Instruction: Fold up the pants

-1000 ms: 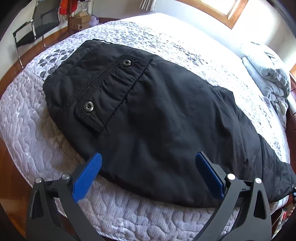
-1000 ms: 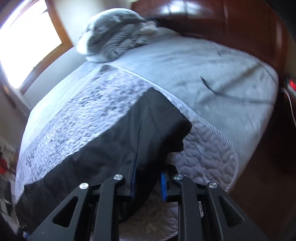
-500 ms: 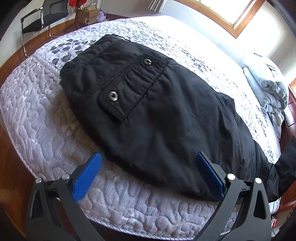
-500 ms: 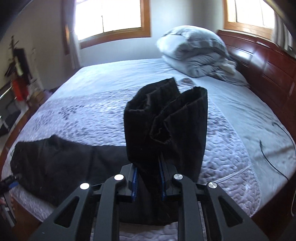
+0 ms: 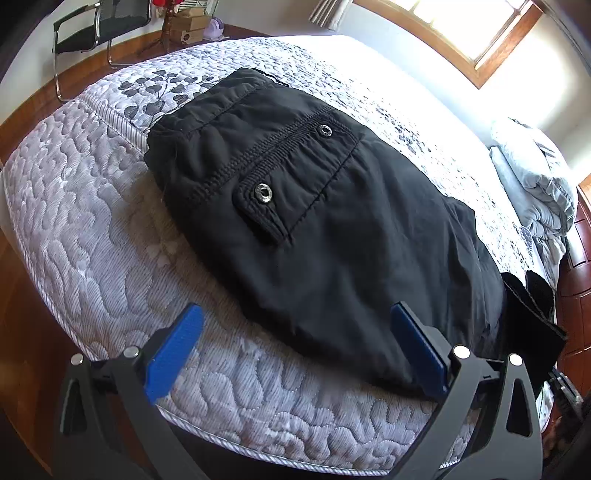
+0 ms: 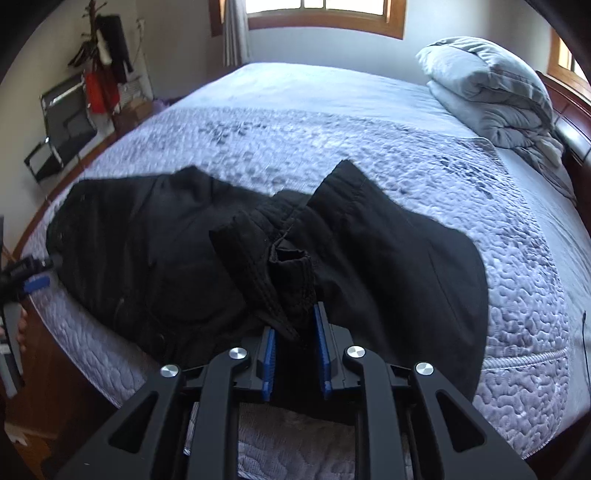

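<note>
Black pants (image 5: 332, 221) lie along the near edge of the bed, waist end with two metal snaps to the left. My left gripper (image 5: 295, 350) is open and empty, hovering at the bed edge just in front of the pants. My right gripper (image 6: 293, 350) is shut on the leg cuffs (image 6: 280, 266) of the pants (image 6: 155, 251) and holds them over the middle of the garment, so the legs double back toward the waist. The lifted cuffs also show in the left wrist view (image 5: 532, 314) at the far right.
The bed has a quilted grey cover (image 5: 92, 240) and a folded grey duvet (image 6: 491, 88) by the wooden headboard. A black chair (image 5: 96, 26) and boxes stand on the wooden floor beyond the foot of the bed. A thin cable (image 6: 585, 354) lies at the right.
My right gripper has lifted the leg cuffs off the bed and carried them left over the pants toward the waist. My left gripper has drawn back a little, still open.
</note>
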